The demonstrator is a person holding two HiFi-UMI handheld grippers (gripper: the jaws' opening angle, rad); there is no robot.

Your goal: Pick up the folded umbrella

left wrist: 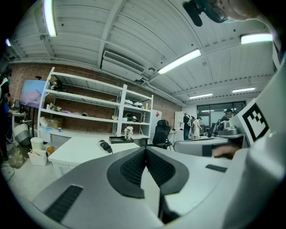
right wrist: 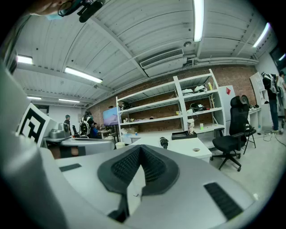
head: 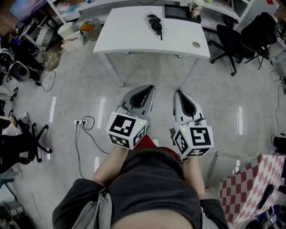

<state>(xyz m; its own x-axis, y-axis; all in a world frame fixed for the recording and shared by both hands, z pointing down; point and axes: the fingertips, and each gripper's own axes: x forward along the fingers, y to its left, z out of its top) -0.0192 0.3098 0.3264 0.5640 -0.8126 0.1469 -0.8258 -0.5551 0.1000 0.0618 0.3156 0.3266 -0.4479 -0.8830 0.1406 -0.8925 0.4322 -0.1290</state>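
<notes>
The folded black umbrella (head: 155,24) lies on the white table (head: 134,40) near its far edge. Both grippers hover over the floor close to my body, well short of the table. My left gripper (head: 151,88) is shut with nothing between its jaws, which meet at the tip. My right gripper (head: 178,92) beside it is also shut and empty. In the left gripper view the umbrella (left wrist: 105,146) shows small on the table, left of the closed jaws (left wrist: 145,148). In the right gripper view the umbrella (right wrist: 164,142) sits just right of the jaw tip (right wrist: 140,147).
A black tray (head: 177,12) and a paper cup (head: 195,6) stand at the table's back right. Black office chairs (head: 232,40) stand to its right. A power strip with cables (head: 80,121) lies on the floor at left. A checkered cloth (head: 250,188) is at lower right.
</notes>
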